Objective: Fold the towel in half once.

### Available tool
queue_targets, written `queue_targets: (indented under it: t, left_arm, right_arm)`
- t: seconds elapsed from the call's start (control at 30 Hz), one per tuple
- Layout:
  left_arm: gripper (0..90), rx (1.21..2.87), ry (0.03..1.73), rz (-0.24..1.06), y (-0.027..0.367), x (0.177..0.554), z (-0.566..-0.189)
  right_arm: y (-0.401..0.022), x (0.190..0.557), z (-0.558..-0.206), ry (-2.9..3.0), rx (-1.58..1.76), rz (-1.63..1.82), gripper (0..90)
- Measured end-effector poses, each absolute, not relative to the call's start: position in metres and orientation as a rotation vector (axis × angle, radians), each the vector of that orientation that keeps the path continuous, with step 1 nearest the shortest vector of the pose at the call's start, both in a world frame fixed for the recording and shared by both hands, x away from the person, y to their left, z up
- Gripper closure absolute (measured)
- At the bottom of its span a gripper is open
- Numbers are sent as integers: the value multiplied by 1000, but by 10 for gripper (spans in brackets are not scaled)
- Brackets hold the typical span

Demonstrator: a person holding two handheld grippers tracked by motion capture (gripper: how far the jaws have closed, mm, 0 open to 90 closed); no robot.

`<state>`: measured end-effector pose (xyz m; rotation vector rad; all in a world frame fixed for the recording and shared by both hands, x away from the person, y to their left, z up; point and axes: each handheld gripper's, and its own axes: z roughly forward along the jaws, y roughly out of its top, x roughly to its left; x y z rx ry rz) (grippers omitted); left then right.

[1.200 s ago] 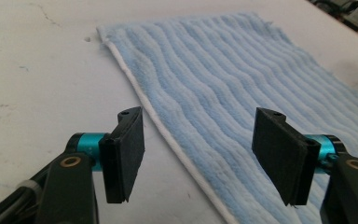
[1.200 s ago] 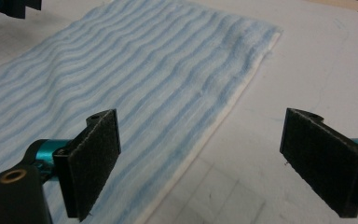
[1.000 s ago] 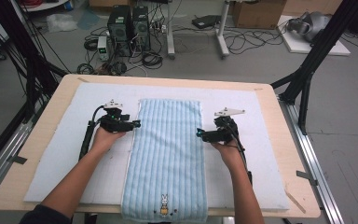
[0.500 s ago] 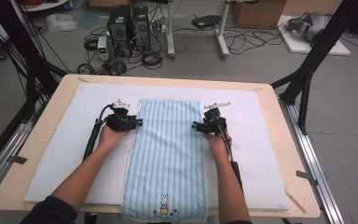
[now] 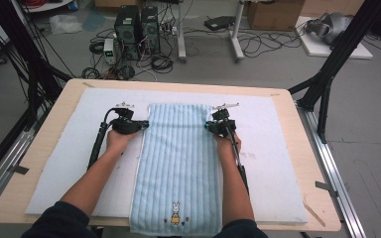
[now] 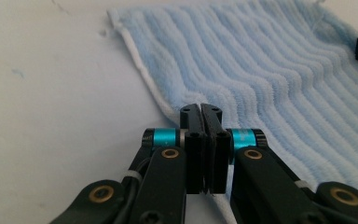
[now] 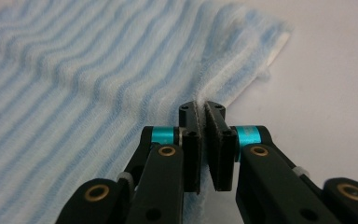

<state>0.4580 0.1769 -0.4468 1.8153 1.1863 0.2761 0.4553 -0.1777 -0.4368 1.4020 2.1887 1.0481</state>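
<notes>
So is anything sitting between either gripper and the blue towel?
Nothing visible. The left gripper is pinched on the towel's white-hemmed left edge, and the right gripper is pinched on a raised fold at its right edge.

Grey floor (image 5: pixel 377 148) beyond the wooden table (image 5: pixel 44 163), with tangled cables (image 5: pixel 158 62), computer towers (image 5: pixel 136 25), black frame legs (image 5: pixel 335 59).

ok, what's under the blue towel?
The towel lies flat on a white mat covering the wooden table. Both grippers, left and right, pinch its side edges. Anything beneath its middle is hidden.
</notes>
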Motion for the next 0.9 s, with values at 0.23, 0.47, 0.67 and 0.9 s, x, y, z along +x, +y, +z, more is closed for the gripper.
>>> queue_targets:
  t: [0.23, 0.47, 0.67, 0.9]
  left_arm:
    - [878, 1787, 1164, 232, 183, 459, -443]
    - [878, 1772, 1079, 261, 184, 442, -421]
    - [877, 1764, 1001, 272, 185, 418, -408]
    - [875, 1769, 947, 228, 189, 378, -414]
  right_arm:
    - [-184, 457, -432, 2158, 1421, 1152, 853]
    - [-189, 445, -419, 2179, 1371, 1194, 853]
    - [-197, 423, -407, 2160, 1359, 1272, 849]
    - [-196, 380, -403, 2207, 1268, 1259, 845]
